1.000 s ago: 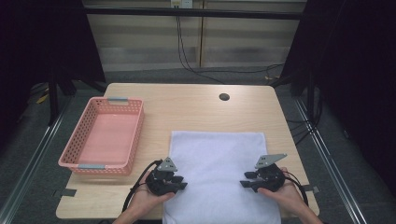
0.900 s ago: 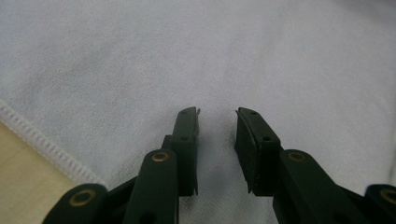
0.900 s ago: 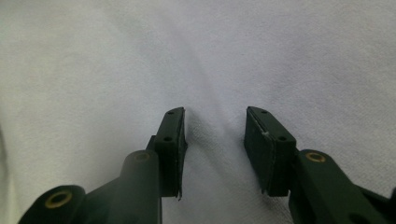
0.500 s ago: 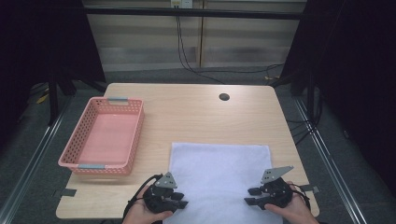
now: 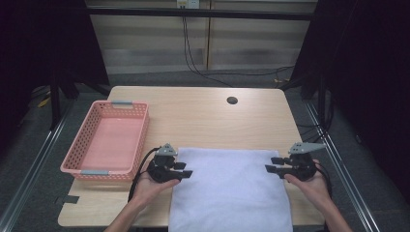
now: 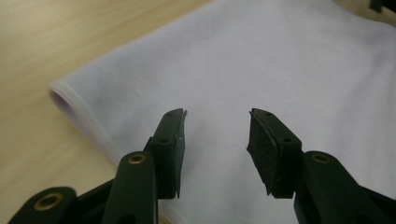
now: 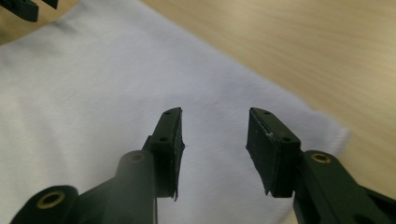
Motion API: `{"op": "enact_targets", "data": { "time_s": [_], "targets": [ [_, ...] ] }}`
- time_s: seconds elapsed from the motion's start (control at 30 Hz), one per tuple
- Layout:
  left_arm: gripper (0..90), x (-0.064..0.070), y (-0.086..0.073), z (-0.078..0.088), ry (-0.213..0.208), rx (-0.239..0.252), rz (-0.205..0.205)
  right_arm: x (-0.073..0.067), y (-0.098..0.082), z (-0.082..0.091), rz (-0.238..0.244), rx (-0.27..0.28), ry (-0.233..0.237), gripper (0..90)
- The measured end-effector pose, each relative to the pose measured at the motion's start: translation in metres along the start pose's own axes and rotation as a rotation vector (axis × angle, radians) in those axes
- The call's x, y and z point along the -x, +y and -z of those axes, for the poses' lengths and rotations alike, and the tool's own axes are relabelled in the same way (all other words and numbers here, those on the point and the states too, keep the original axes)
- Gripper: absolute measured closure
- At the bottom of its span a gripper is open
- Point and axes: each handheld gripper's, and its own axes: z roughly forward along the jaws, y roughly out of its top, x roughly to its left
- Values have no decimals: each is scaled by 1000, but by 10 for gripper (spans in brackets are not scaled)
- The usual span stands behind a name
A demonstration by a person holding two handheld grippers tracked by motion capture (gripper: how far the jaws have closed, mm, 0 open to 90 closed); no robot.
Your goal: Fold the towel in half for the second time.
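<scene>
A white cloth (image 5: pixel 232 188) lies flat on the near half of the wooden table (image 5: pixel 203 116), and its near end runs past the table's front edge. My left gripper (image 5: pixel 185 169) hovers at the cloth's left edge, pointing inward. Its jaws have just been opening and nothing is between them. In the left gripper view the open gripper (image 6: pixel 216 126) hangs over the cloth (image 6: pixel 280 60) near a hemmed corner. My right gripper (image 5: pixel 270 164) stands open at the cloth's right edge. In the right gripper view the empty gripper (image 7: pixel 214 123) is above the cloth (image 7: pixel 93 93).
A pink plastic basket (image 5: pixel 140 130) sits empty on the table's left side, close to my left hand. A small dark round hole (image 5: pixel 232 100) marks the far part of the tabletop. Bare wood shows beyond the cloth's far edge.
Both hands first drew back toward the near edge, and the cloth slid nearer with them. Now they have moved forward and apart to the cloth's sides. The left jaws stand wider.
</scene>
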Motion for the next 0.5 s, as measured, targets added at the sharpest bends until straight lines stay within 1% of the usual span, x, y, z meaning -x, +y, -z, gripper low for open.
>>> {"op": "enact_targets", "data": {
  "time_s": [0.03,0.07,0.1,0.13,0.17,0.2,0.23,0.27,0.3,0.33,0.37,0.4,0.43,0.47,0.5],
  "targets": [
    [561,-4,3,-1,3,14,21,7,3,1,5,7,-21,561],
    [561,-8,9,-2,5,13,22,14,5,2,-1,14,-37,562],
    [566,-11,12,-4,8,18,17,23,7,2,-19,23,-44,567],
    [570,-15,16,-7,6,25,15,31,8,1,-25,23,-53,568],
    [571,-18,18,-9,17,28,17,38,9,-2,-36,20,-67,570],
    [575,-22,21,-12,27,37,29,44,9,-4,-42,14,-69,576],
    [581,-27,24,-16,23,39,34,51,10,-8,-49,2,-74,580],
    [581,-30,27,-19,35,41,24,57,10,-13,-58,-3,-78,579],
    [585,-33,30,-22,43,38,23,63,9,-18,-69,-12,-84,575],
    [580,-35,31,-24,42,47,35,67,9,-23,-75,-17,-83,572],
    [575,-38,33,-27,43,54,39,70,9,-26,-78,-14,-85,563],
    [575,-42,34,-30,60,47,32,73,8,-30,-84,-17,-95,551],
    [570,-44,34,-31,65,49,37,75,8,-35,-86,-20,-79,542],
    [569,-47,34,-32,67,49,37,75,8,-38,-81,-31,-78,527],
    [562,-48,33,-33,81,46,45,76,8,-42,-77,-36,-81,511]
  ]
}}
